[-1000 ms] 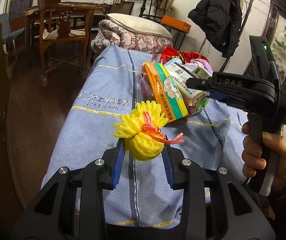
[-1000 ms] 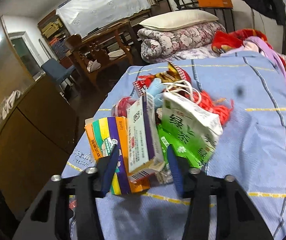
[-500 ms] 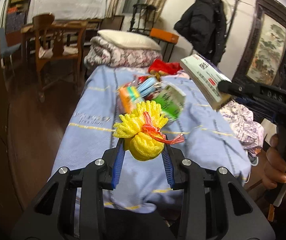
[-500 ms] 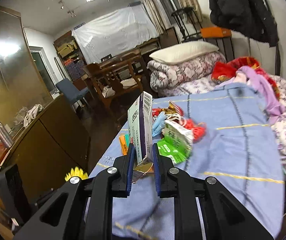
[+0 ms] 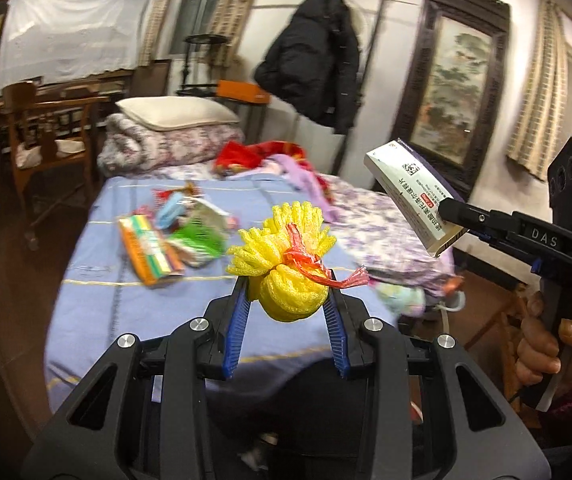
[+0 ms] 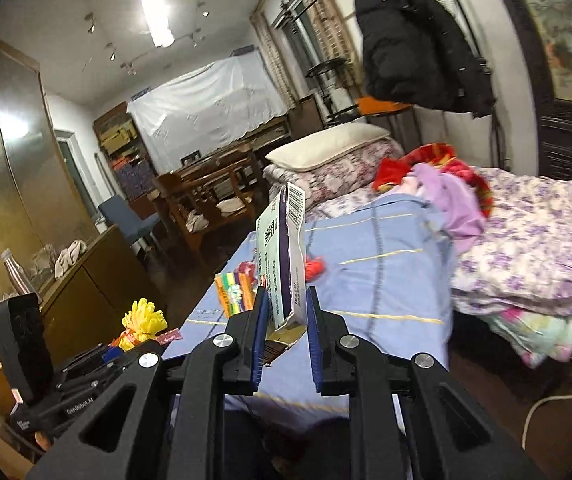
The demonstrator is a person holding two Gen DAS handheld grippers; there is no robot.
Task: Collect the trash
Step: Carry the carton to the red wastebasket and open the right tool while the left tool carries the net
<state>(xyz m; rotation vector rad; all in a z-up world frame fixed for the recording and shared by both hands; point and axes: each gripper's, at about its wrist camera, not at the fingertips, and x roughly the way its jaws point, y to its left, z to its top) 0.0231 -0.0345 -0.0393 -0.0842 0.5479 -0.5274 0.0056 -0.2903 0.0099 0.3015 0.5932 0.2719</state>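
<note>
Left wrist view: the left gripper (image 5: 289, 300) has its fingers (image 5: 238, 326) clamped on a yellow foam fruit net (image 5: 286, 268) tied with red ribbon, held clear above the bed's near edge, probably for carrying to a bin. Beside it, the right gripper (image 5: 447, 212) pinches a white medicine box (image 5: 413, 196) by one end. Other wrappers (image 5: 174, 240) lie on the blue bedsheet (image 5: 134, 304) toward its left edge.

Right wrist view: the box (image 6: 284, 264) stands upright between narrow fingers (image 6: 260, 336). This view alone shows its barcode end and a wooden cabinet (image 6: 86, 292) beside the bed.
</note>
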